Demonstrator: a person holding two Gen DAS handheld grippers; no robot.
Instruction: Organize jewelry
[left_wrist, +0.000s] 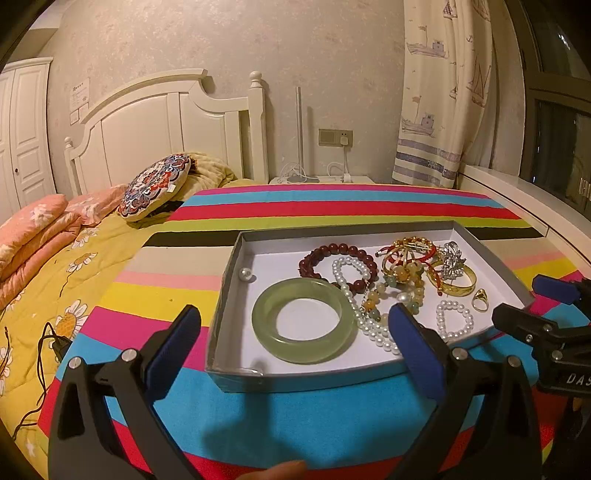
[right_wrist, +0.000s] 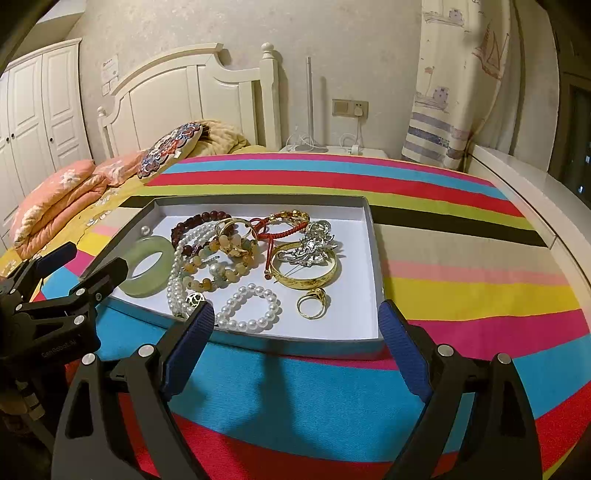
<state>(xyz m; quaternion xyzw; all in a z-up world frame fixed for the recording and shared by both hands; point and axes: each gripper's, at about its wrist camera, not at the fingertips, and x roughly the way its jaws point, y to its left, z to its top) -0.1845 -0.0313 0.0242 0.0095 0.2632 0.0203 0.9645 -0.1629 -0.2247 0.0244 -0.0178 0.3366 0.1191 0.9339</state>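
Observation:
A shallow grey box (left_wrist: 225, 280) with a white floor holds the jewelry. In it lie a green jade bangle (left_wrist: 303, 319), a dark red bead bracelet (left_wrist: 336, 254), a pearl necklace (left_wrist: 351, 291), a small pearl bracelet (left_wrist: 455, 319), a gold bangle (left_wrist: 458, 282), a gold ring (left_wrist: 480, 299) and a silver brooch (left_wrist: 453, 258). My left gripper (left_wrist: 295, 325) is open and empty at the box's near edge. My right gripper (right_wrist: 297, 325) is open and empty, just before the box (right_wrist: 373, 236), near the pearl bracelet (right_wrist: 251, 306) and gold ring (right_wrist: 313, 302).
The box rests on a striped cloth (left_wrist: 295, 424) over a table. A bed with a yellow quilt (left_wrist: 48, 295) and pillows lies to the left. A windowsill (right_wrist: 517, 177) and curtain stand to the right. A loose pearl (left_wrist: 245, 274) sits in the box's left corner.

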